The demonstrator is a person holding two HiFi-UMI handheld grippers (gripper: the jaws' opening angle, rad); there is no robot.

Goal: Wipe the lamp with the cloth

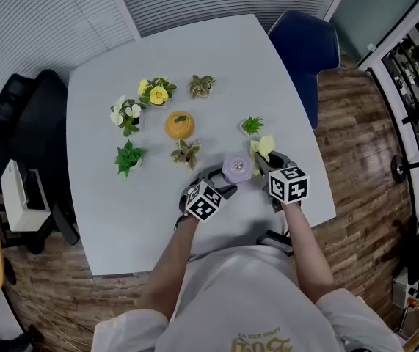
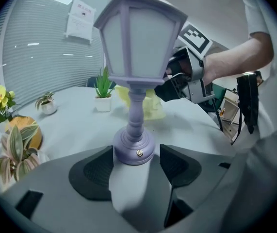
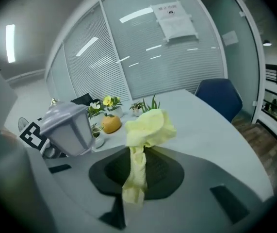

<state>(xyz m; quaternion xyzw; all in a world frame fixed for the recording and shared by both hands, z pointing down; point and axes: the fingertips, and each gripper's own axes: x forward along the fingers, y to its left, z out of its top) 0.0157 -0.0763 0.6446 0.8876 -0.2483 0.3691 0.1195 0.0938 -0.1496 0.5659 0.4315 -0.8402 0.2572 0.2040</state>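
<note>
A lavender lantern-shaped lamp (image 1: pixel 237 167) stands upright on the white table (image 1: pixel 121 218), near its front edge. My left gripper (image 1: pixel 220 183) is shut on the lamp's round base (image 2: pixel 134 147), with a dark pad (image 2: pixel 97 171) on each side of it. The right gripper (image 1: pixel 266 160) is just right of the lamp, shut on a crumpled yellow cloth (image 1: pixel 265 147). In the right gripper view the cloth (image 3: pixel 145 130) bunches up out of the closed jaws, and the lamp head (image 3: pixel 70 127) is a short way to its left. The left gripper view shows the right gripper (image 2: pixel 177 84) and the cloth (image 2: pixel 148 103) behind the lamp's stem.
Several small potted plants stand behind the lamp: an orange pot (image 1: pixel 180 125), yellow flowers (image 1: pixel 155 91), white flowers (image 1: pixel 127 114), a green plant (image 1: pixel 252 125). A blue chair (image 1: pixel 304 46) is at the table's far right, a black chair (image 1: pixel 26 123) at its left.
</note>
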